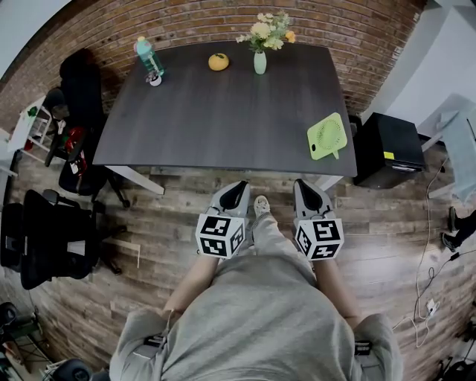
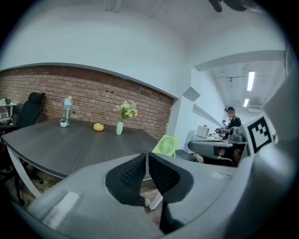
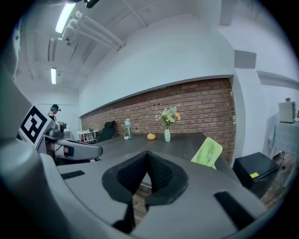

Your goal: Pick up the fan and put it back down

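- The left gripper (image 1: 239,186) and the right gripper (image 1: 300,184) are held side by side in front of the person's waist. They are a little apart, and both point toward the table (image 1: 223,111) and slightly down.
- Both grippers hang over the wooden floor (image 1: 171,223), just short of the table's near edge. A shoe (image 1: 260,205) shows between them.
- The left gripper's jaws are pressed together with nothing between them, and the right gripper's jaws are the same.
- The green fan (image 1: 327,137) stands at the table's near right corner, close to both the near edge and the right edge. It is ahead of the right gripper and slightly to its right, well apart from both tools.
- A black box (image 1: 387,149) sits on the floor just right of that corner.
- The middle of the tabletop is bare. A bottle (image 1: 148,56), an orange fruit (image 1: 218,62) and a vase of flowers (image 1: 259,61) line the far edge by the brick wall (image 1: 186,22).
- Black office chairs (image 1: 52,238) stand on the floor to the left, well away from the grippers.
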